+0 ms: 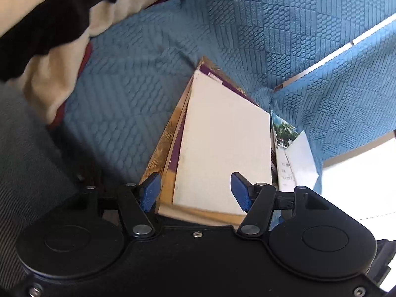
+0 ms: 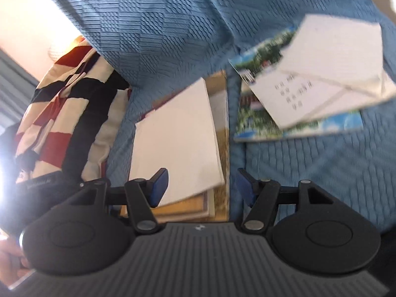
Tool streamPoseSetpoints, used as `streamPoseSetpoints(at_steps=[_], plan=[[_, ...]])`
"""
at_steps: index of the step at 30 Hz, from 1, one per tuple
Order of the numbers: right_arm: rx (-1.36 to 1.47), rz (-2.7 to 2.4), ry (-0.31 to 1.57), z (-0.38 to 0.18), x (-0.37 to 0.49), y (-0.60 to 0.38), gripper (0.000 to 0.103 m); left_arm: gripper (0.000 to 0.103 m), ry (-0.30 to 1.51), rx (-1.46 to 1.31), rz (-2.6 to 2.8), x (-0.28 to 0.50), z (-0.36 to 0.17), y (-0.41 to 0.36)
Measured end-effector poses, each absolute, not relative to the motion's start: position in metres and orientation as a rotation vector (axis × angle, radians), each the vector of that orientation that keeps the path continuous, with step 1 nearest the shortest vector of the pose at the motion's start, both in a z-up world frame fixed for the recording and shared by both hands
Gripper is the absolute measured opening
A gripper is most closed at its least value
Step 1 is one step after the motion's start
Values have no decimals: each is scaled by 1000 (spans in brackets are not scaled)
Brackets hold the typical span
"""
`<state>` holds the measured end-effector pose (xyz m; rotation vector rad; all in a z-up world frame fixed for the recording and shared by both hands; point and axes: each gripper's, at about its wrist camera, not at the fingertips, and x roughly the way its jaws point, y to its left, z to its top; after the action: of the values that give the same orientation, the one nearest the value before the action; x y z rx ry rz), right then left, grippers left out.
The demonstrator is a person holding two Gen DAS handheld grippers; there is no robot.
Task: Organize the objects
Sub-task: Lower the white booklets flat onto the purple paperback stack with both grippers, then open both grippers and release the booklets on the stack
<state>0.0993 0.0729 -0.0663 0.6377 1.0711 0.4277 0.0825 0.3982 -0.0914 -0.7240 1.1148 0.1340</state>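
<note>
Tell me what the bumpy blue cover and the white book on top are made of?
Bumpy blue cover: seemingly soft quilted fabric, matte, with stitched honeycomb and stripe patterns and folds. White book on top: probably paper or card, flat, matte, with stiff straight edges.

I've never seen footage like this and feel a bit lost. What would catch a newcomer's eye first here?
Probably the stack of books topped by a plain white cover, lying on the blue textured cover just ahead of both grippers. The left gripper and right gripper both hover over it with jaws open, holding nothing. Beside the stack lie a photo booklet under loose white papers, and on the other side a striped red, black and cream cloth.
</note>
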Motion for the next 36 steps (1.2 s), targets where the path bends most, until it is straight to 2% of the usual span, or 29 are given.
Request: streamPoseSetpoints(at_steps=[7, 8, 10, 14, 15, 20, 36], plan=[[603, 410, 1039, -79, 113, 81, 48, 49, 1118, -622, 140, 99, -105, 387], [600, 411, 1040, -82, 114, 82, 39, 48, 1118, -608, 143, 100, -108, 385], [587, 396, 1058, -87, 116, 84, 28, 46, 1122, -567, 138, 104, -114, 383], [614, 403, 1076, -94, 117, 85, 22, 35, 1118, -525, 149, 106, -118, 381], [615, 411, 1078, -94, 117, 87, 21, 30, 1115, -522, 154, 106, -120, 382], [593, 446, 1078, -91, 113, 95, 17, 20, 1097, -539, 159, 105, -122, 389], [600, 380, 1084, -69, 109, 87, 17, 22, 1083, -512, 135, 105, -109, 387]])
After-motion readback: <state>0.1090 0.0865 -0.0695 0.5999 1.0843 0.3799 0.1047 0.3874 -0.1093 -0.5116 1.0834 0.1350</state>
